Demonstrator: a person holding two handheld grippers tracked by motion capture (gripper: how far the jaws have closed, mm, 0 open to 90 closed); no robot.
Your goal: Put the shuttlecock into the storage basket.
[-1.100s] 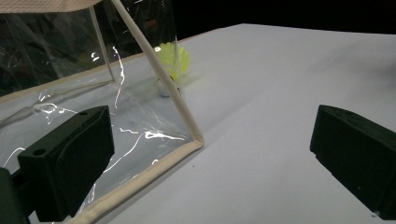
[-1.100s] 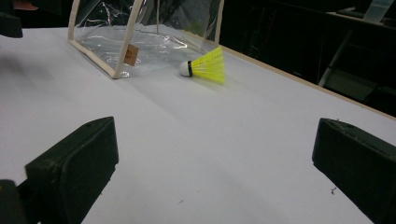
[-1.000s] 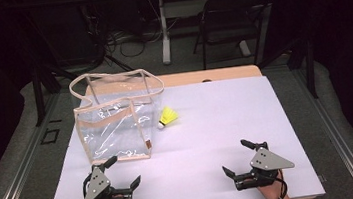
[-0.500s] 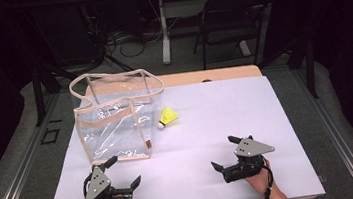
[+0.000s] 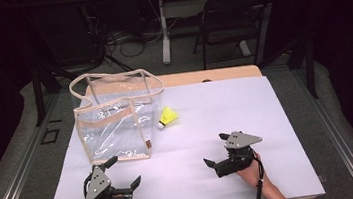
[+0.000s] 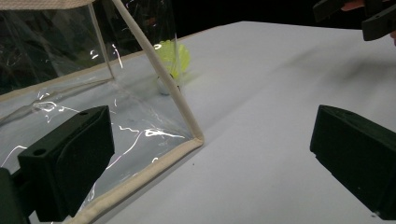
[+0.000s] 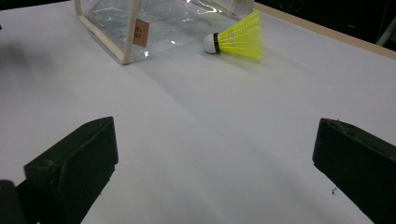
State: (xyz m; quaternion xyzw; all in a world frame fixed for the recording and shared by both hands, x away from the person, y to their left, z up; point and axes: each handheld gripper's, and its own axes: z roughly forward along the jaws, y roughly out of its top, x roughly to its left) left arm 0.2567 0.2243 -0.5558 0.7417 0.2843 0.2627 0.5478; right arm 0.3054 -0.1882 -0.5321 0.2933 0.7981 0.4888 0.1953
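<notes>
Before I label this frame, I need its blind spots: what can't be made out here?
- Small tan tag on the clear plastic tote bag: print too small, right gripper view.
- Yellow shuttlecock: partly behind the bag's glare and trim, left gripper view.
- Right hand-held gripper: cut off by the top edge, left gripper view.

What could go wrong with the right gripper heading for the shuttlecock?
1. The shuttlecock lies on its side right beside the clear bag; the open right gripper could knock the bag.
2. Its light skirt may roll or crush when pinched.
3. The left gripper isn't touching the bag, so it could slide.
</notes>
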